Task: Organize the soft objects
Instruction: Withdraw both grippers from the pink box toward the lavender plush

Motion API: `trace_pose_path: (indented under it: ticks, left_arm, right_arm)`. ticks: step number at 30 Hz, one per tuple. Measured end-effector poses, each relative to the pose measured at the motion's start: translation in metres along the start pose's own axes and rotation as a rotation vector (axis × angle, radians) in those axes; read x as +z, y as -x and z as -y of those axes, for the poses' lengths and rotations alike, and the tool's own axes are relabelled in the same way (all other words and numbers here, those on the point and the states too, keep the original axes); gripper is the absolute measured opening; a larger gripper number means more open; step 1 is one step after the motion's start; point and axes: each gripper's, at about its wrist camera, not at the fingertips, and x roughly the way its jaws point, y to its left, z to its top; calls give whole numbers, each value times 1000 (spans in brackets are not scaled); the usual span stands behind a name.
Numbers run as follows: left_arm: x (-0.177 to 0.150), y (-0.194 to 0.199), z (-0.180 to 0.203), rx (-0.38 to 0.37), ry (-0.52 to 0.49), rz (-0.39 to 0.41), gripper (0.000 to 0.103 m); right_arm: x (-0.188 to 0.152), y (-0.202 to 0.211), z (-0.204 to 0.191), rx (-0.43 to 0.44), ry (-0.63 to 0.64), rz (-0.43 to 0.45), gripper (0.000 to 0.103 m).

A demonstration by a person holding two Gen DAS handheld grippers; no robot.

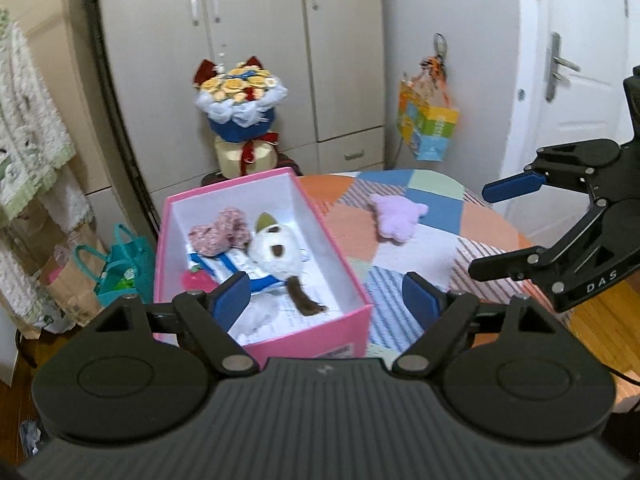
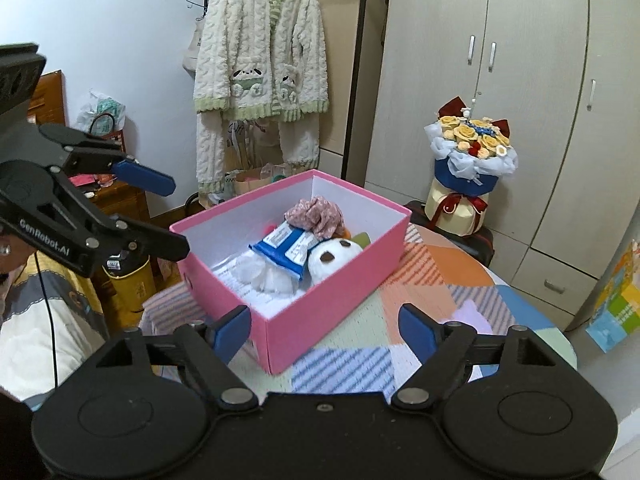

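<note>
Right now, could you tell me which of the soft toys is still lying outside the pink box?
The purple plush. It lies alone on the patchwork tablecloth to the right of the pink box, while the white plush and pink scrunchie are inside.

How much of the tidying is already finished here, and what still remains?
Done: the white plush and pink knitted piece lie inside the pink box. In hand: nothing; the left gripper and right gripper are both open. Left: the purple plush lies on the patchwork table.
</note>
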Motion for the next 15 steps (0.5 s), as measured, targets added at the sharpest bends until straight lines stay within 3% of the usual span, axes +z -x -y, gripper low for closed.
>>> trace_pose_path:
  ticks: [7,15]
  left_arm:
    - [10,-25,42,-76,-56,-40,83]
    - [28,-73,71,-140,-14,-58,83]
  right_arm:
    - [-31,8,21,-12,-45,-10,86]
    - [-51,5,56,-33,-58,7,87]
